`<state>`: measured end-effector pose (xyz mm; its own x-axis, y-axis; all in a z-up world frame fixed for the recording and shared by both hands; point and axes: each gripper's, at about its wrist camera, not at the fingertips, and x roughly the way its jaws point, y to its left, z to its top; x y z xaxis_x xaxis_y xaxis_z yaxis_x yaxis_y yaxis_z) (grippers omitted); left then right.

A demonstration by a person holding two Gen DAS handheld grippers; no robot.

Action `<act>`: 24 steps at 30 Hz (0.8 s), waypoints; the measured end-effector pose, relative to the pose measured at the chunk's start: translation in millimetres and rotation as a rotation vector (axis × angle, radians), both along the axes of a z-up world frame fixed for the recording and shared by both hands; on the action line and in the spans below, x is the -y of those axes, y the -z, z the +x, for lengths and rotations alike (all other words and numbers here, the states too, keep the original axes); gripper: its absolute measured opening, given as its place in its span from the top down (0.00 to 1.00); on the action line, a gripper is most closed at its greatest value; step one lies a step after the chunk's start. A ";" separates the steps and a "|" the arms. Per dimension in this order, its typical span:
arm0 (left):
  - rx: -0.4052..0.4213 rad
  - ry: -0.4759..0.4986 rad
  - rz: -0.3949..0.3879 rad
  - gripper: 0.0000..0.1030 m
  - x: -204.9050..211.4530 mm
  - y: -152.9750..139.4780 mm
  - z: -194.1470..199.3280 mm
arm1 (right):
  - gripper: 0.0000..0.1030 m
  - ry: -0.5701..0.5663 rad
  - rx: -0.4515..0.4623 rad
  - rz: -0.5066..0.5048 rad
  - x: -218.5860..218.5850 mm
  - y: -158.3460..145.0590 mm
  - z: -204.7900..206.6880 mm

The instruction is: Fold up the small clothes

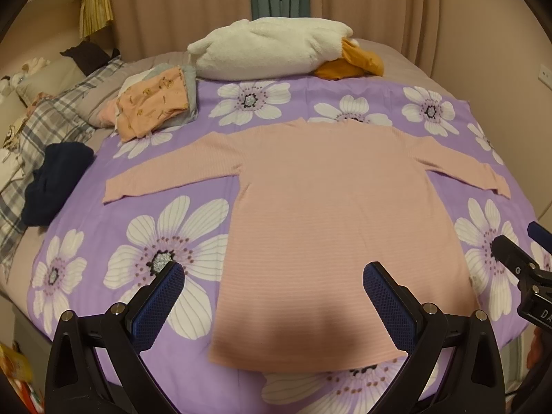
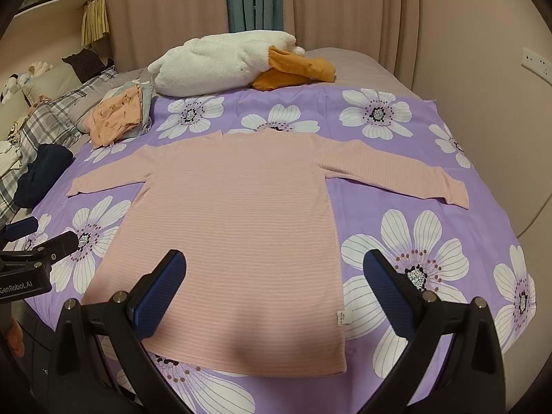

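Note:
A pink ribbed long-sleeved top (image 1: 327, 207) lies flat on the purple flowered sheet (image 1: 193, 186), both sleeves spread out sideways, hem nearest me. It also shows in the right wrist view (image 2: 234, 214), with a small white label (image 2: 341, 317) at its lower right side seam. My left gripper (image 1: 274, 283) is open and empty above the hem's left part. My right gripper (image 2: 274, 272) is open and empty above the hem's right part. Each gripper shows at the edge of the other's view: the right gripper (image 1: 517, 258) and the left gripper (image 2: 41, 241).
A stack of folded clothes, orange print on top (image 1: 155, 103), sits at the back left. A white plush pillow (image 1: 272, 48) and an orange cloth (image 1: 352, 62) lie at the back. A dark navy garment (image 1: 58, 183) and plaid bedding (image 1: 51, 117) lie left. Curtains hang behind.

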<state>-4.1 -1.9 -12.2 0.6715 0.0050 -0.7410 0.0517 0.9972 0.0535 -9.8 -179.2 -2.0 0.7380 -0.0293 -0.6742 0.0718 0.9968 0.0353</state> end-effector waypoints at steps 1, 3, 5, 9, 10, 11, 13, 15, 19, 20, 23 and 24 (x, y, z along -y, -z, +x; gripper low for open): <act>0.001 0.001 0.005 0.01 0.3 0.5 -0.2 | 0.00 0.000 0.000 0.001 1.0 -0.6 0.6; 0.000 0.002 0.017 0.01 0.6 0.5 0.0 | 0.00 0.003 -0.005 0.001 0.4 0.2 0.3; 0.003 0.002 0.025 0.01 0.5 1.0 -0.1 | 0.00 0.001 0.002 0.003 0.3 0.2 0.0; 0.017 0.003 0.026 0.01 1.2 2.5 -1.2 | 0.00 0.000 -0.003 0.002 1.6 -0.5 0.9; 0.025 0.003 0.033 0.01 1.4 3.2 -1.7 | 0.00 0.001 -0.005 0.002 0.9 0.3 0.7; 0.030 0.005 0.041 0.01 1.6 3.2 -1.6 | 0.00 0.002 -0.008 0.001 1.3 0.1 1.0; 0.033 0.008 0.053 0.01 2.4 5.7 -2.4 | 0.00 0.006 -0.013 0.003 2.5 0.8 1.0; 0.024 0.008 0.045 0.01 2.3 8.9 -2.1 | 0.00 0.009 -0.017 0.009 4.1 3.2 1.7; 0.015 0.018 0.044 0.01 0.5 19.7 5.4 | 0.00 0.023 -0.042 0.075 14.6 15.0 6.1; 0.055 0.027 0.082 0.01 0.9 20.5 7.6 | 0.00 0.029 -0.055 0.097 17.2 17.5 7.5; 0.150 0.037 0.014 0.01 2.9 23.0 14.3 | 0.00 0.052 -0.112 0.159 26.9 27.4 12.0; 0.185 0.040 -0.023 0.01 5.1 23.0 15.5 | 0.00 0.058 -0.125 0.196 31.8 30.4 13.1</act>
<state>11.4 -7.0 -35.2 0.7958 -0.0400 -0.6042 0.0830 0.9956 0.0435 3.3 -211.1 -32.4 0.6494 0.0714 -0.7571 0.1444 0.9659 0.2151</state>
